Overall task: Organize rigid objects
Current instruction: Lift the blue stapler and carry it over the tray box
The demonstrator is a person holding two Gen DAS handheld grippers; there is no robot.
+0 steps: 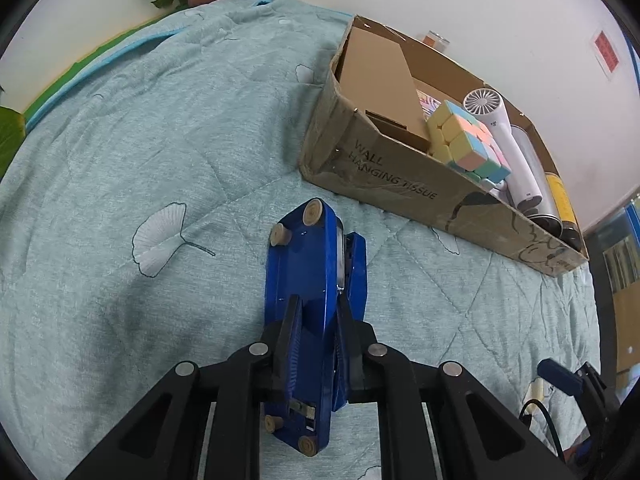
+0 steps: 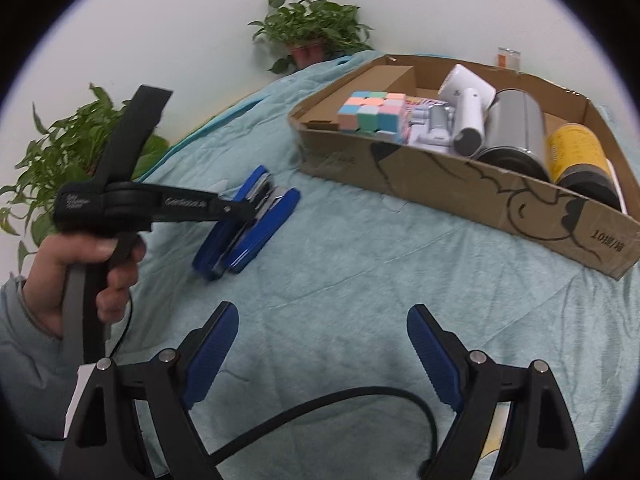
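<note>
The left hand-held gripper point(image 1: 316, 320) is clamped across the blue stapler point(image 1: 316, 304), its pads pressing the stapler's two long faces near the middle. In the left wrist view the stapler's long axis runs from 6 toward 12 o'clock, in line with the fingers, its underside with round feet turned to the left. Whether it rests on the teal quilt point(image 1: 140, 160) of the bed or is just lifted I cannot tell.

The cardboard box point(image 1: 384, 176) lies at about 1 o'clock from the stapler, near but apart, already holding a pastel cube point(image 1: 464, 140), a white hair dryer point(image 1: 504, 136) and cans. The coming move likely turns on carrying the stapler that way.

The right hand-held gripper point(image 2: 322, 346) hangs wide and empty over the quilt, with the stapler at its 11 o'clock, so the left is the nearer.
</note>
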